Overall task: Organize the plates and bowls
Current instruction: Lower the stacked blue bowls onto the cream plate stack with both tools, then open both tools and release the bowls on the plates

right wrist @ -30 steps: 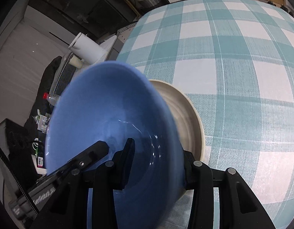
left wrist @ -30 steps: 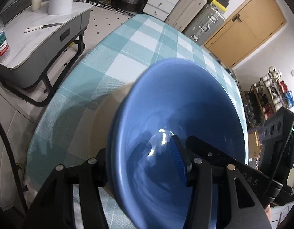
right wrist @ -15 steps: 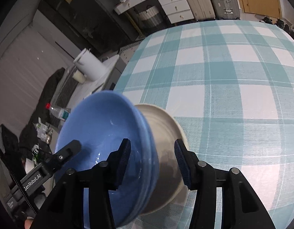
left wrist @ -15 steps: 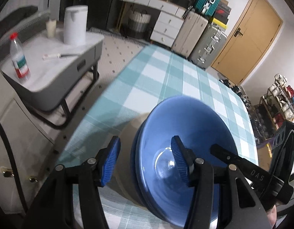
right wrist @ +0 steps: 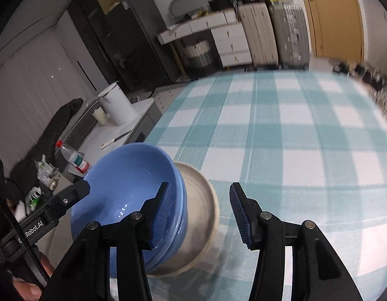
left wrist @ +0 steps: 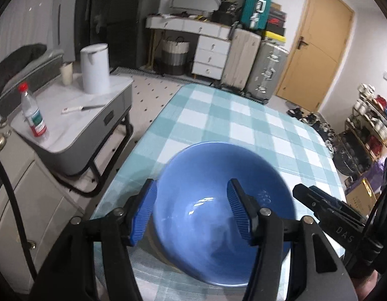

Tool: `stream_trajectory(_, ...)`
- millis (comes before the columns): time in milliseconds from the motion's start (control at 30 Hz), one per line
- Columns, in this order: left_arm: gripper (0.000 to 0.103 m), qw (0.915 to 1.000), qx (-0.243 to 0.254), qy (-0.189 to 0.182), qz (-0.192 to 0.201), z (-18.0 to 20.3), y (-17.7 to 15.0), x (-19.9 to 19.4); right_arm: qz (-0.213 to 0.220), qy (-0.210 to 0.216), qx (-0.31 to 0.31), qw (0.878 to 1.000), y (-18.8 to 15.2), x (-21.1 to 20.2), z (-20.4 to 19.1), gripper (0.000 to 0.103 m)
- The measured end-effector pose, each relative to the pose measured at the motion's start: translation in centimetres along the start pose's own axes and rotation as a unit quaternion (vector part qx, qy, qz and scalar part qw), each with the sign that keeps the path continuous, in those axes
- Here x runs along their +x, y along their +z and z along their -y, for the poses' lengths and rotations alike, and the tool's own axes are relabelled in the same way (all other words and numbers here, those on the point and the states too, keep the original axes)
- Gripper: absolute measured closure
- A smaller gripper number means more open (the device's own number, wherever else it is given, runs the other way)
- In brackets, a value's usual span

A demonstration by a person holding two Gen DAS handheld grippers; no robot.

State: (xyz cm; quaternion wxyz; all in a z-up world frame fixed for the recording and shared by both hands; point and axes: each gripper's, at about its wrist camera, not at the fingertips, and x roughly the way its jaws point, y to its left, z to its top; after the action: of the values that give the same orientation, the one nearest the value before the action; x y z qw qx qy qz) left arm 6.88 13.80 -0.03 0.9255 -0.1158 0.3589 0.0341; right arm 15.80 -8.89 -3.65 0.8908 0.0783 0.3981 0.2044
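The blue bowls (right wrist: 133, 188) sit nested at the near-left corner of the desk (left wrist: 243, 130), resting in a beige plate (right wrist: 203, 215) that shows at their 3 o'clock side in the right wrist view. The left claw (left wrist: 190, 210) has nothing in its grip: its jaws are opening, the bowl wall passes between the blue pads (left wrist: 237, 210), and neither pad presses on it. The right claw (right wrist: 201, 210) stands about half open and holds nothing either; the bowl rim and the plate edge lie between or just below its pads, without contact that I can see. The step in hand looks like letting go of the stack and clearing it. To do that well, each claw should go straight up and back along its own line, with the jaws kept wide enough that no pad catches a rim and tips the bowls off the plate. The stack sits near the desk edge at 7 o'clock in the left wrist view, so any sideways drag toward that edge is the risk. Count: 2 blue bowls by the doubled rim in the right wrist view, though a 3rd could hide inside; 1 beige plate; 2 claws. The rest of the checked cloth shows no other dishes.
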Motion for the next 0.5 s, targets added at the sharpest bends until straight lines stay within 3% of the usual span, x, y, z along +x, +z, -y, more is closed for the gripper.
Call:
stream_trajectory(200,0.045,0.9993,0.034,-0.009,0.015,2.8,-0.4,-1.2,0.057,-0.053,-0.068,0.995,-0.6,-3.6,-1.6,0.046)
stream_trajectory(300,0.045,0.9986,0.047,-0.012,0.021,4.0,-0.5,-1.8,0.076,-0.066,-0.082,0.992,-1.1,-5.1,-1.8,0.036)
stream_trajectory(500,0.043,0.9976,0.059,-0.023,0.027,5.7,-0.8,-2.6,0.095,-0.086,-0.088,0.988,-1.8,-7.3,-1.5,0.029)
